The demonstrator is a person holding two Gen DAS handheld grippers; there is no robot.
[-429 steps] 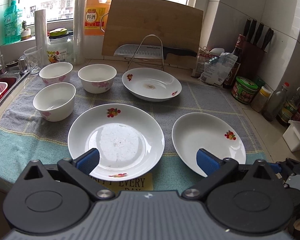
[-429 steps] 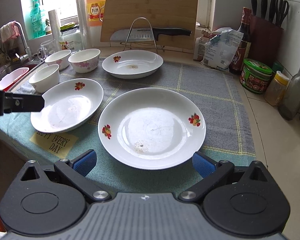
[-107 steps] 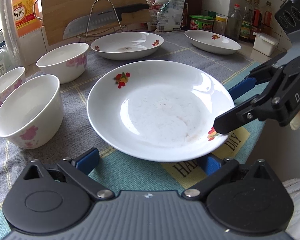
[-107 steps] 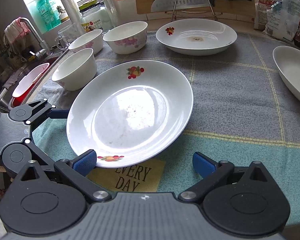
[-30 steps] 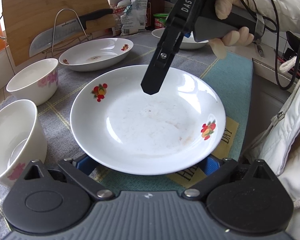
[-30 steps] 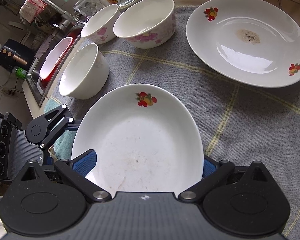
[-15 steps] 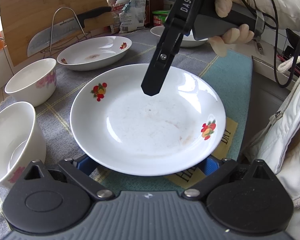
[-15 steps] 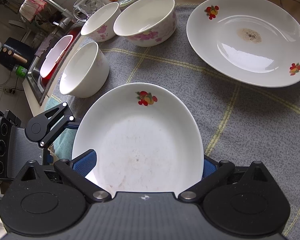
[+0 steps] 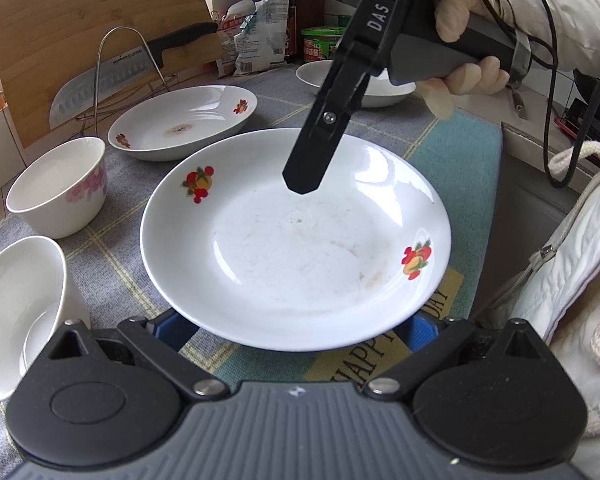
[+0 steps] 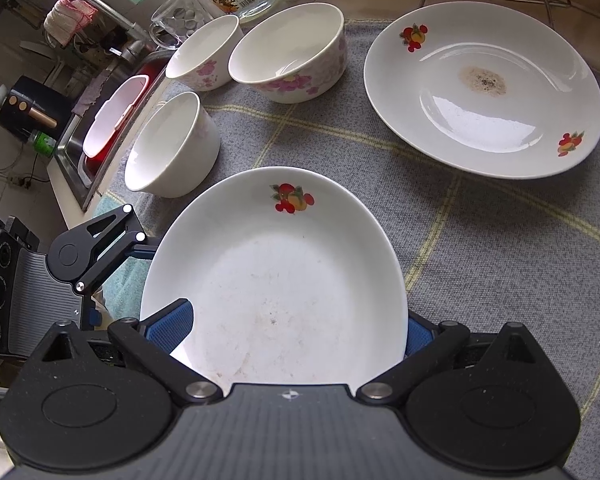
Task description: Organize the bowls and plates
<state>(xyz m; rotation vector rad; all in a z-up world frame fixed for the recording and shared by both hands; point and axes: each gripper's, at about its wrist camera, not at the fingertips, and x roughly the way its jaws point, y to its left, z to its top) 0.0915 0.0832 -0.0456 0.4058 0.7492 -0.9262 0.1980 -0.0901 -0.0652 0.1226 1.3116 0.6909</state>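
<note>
Between the spread fingers of your left gripper (image 9: 296,328) lies the near rim of the fruit-print plate (image 9: 296,240). It covers both blue pads, so the jaws stand wide with nothing pinched. Your right gripper (image 10: 292,328) is just as wide open. Its own view shows the plate filling the gap, one pad in front of the rim and the other behind it.

A few seconds ago that right gripper reached in low from the side. Now it stands steeply over the plate, with one black finger hanging above the well. The plate also reads as tipped up off the cloth on your left fingers, though I cannot tell whether it is fully lifted. My reading is that you are partway through picking it up, and it has not yet been stacked.

The stained plate (image 10: 484,88) waits well apart, and a third plate (image 9: 380,88) sits behind your gloved hand (image 9: 468,52). Three floral bowls (image 10: 288,52) cluster towards the sink (image 10: 72,148). Everything rests on a grey checked towel (image 10: 500,240), which is soft and unlikely to let things slide. Behind it a cleaver (image 9: 112,76) leans on a wire rack against the bamboo board (image 9: 100,32).
</note>
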